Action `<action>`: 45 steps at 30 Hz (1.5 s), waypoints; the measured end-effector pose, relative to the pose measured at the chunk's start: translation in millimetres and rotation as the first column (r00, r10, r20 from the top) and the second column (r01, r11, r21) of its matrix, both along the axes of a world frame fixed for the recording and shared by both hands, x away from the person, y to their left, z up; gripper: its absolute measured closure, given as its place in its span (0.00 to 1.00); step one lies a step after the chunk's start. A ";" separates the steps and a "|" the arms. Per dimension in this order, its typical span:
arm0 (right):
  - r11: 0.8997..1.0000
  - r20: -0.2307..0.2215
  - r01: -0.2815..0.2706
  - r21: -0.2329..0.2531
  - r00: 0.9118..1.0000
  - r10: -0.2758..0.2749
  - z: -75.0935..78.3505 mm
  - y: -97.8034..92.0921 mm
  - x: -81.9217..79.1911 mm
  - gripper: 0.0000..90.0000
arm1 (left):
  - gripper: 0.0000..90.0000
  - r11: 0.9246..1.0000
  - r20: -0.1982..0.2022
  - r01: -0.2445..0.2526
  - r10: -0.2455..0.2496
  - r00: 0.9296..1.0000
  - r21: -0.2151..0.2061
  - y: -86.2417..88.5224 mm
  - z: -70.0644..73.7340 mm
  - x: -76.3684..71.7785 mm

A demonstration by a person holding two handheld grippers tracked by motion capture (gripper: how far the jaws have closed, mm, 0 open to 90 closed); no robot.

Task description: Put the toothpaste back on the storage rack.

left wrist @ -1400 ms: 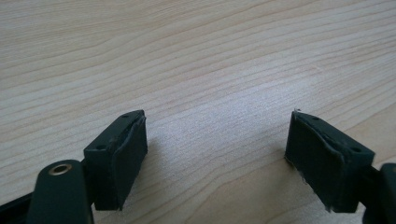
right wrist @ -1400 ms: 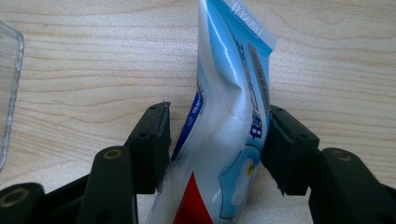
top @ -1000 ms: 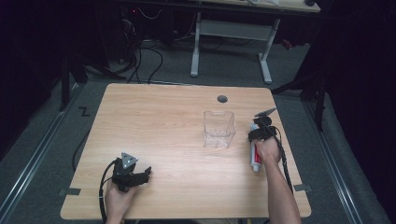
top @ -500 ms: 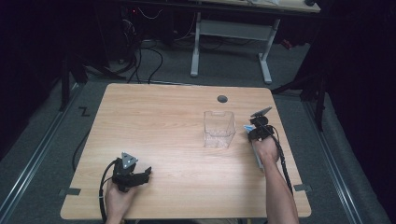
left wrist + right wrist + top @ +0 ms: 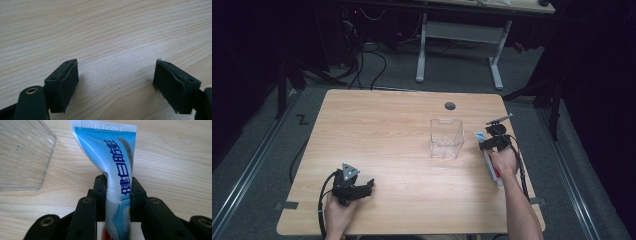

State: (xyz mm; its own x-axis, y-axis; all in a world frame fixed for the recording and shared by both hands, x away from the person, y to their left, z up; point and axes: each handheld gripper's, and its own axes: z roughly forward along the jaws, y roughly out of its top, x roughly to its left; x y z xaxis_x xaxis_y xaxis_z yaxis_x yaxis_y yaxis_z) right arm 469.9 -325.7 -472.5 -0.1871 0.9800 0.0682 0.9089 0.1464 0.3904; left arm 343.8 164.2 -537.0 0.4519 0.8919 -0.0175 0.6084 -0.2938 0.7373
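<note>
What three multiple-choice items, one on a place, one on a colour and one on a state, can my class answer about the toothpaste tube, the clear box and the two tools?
1. The clear plastic box stands:
A. beside the right tool
B. beside the left tool
C. on the floor

2. The toothpaste tube is mostly:
A. green
B. blue and white
C. black

3. The left tool is:
A. shut on the tube
B. shut on the box
C. open and holding nothing

Answers: 1 A, the high view shows the box just beside the right tool. 2 B, the right gripper view shows it. 3 C, its jaws stand apart over bare table.
</note>
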 end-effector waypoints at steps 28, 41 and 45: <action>0.977 0.217 -0.163 0.140 0.967 0.130 47.3 -7.6 -52.6 0.81 | 0.23 1.000 0.000 0.001 -0.001 1.000 0.000 0.0 0.0 -0.1; 0.955 0.299 -0.250 0.158 0.934 0.195 61.4 8.3 -69.4 0.81 | 0.23 1.000 0.000 0.000 0.000 1.000 -0.001 -0.1 0.0 -0.1; 0.949 0.322 -0.267 0.167 0.925 0.204 66.5 12.3 -72.0 0.81 | 0.23 1.000 0.001 0.001 -0.001 1.000 0.000 0.0 0.0 -0.1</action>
State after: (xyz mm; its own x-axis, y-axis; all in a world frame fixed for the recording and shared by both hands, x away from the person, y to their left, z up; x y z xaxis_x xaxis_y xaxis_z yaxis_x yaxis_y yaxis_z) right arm 397.9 -313.5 -406.0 -0.4535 0.8755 0.1666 0.6952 0.2305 0.6808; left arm 343.8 164.1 -537.0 0.4525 0.8916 -0.0173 0.6078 -0.2942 0.7376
